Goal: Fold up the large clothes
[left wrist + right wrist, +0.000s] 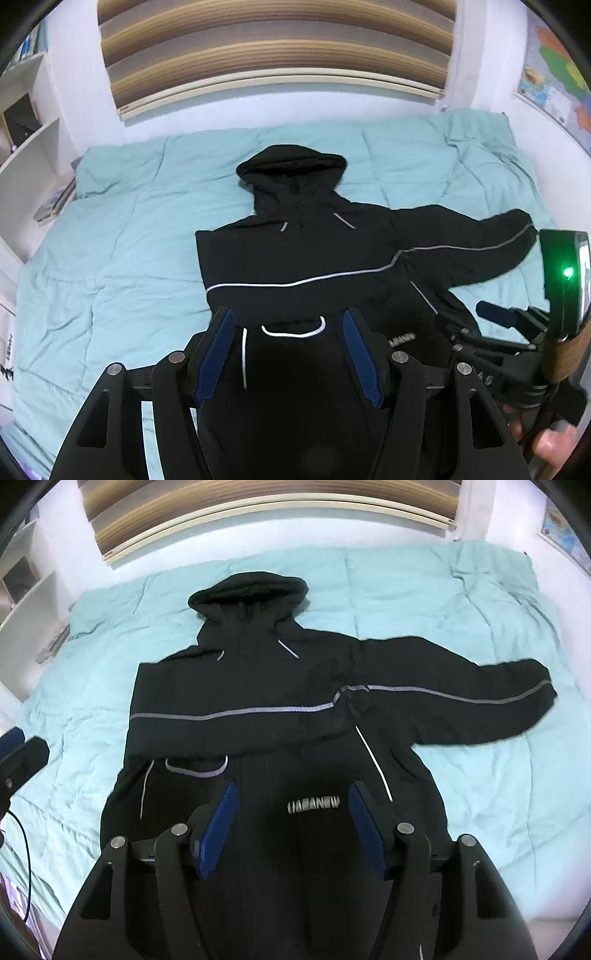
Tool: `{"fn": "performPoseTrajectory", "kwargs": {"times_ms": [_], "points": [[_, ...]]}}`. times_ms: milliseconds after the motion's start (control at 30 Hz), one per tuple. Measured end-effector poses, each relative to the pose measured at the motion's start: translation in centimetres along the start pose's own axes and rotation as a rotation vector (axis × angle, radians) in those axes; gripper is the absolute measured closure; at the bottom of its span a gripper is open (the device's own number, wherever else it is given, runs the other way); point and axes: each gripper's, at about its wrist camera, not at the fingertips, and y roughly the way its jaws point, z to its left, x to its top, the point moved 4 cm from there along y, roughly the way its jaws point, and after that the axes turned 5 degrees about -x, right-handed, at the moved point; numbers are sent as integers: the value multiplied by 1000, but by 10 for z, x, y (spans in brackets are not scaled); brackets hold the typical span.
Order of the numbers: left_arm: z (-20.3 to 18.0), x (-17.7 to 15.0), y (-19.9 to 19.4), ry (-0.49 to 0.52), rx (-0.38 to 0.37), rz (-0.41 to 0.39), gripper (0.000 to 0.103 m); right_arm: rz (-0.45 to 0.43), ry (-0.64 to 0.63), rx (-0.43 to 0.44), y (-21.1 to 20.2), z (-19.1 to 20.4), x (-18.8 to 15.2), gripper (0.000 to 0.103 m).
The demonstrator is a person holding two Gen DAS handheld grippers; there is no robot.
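A black hooded jacket with thin grey stripes lies face up on a teal quilt, hood towards the wall. One sleeve is folded across the chest. The other sleeve stretches out to the right. My left gripper hangs open above the jacket's lower left part, nothing between its blue pads. My right gripper is open above the white lettering on the lower front, holding nothing. Each gripper shows at the edge of the other's view.
The bed fills most of both views. White shelves stand at its left, with books beside the quilt. A striped blind hangs on the far wall, and a map at the right. A hand grips the right gripper's handle.
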Motion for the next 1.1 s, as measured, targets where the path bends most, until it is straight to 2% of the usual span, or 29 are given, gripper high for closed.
{"fn": "performPoseTrajectory", "kwargs": {"times_ms": [267,400,600,833,1100], "points": [[-48,-16,-42,29,10,-56,40,36,10,-24,-22,-29,-41,38],[-76,-15,-54,25,21,-90,40,22,8,-9,-27,-53,-43,38],[-143,-3,-57,10,45,-112,40,7,-22,4,-33,-111,-33,38],[-222,12,-29,-16,38,-83,40,6,-1,-5,-28,-205,-15,38],[-270,20,30,-64,22,-28,40,19,108,-62,10,-327,16,38]]}}
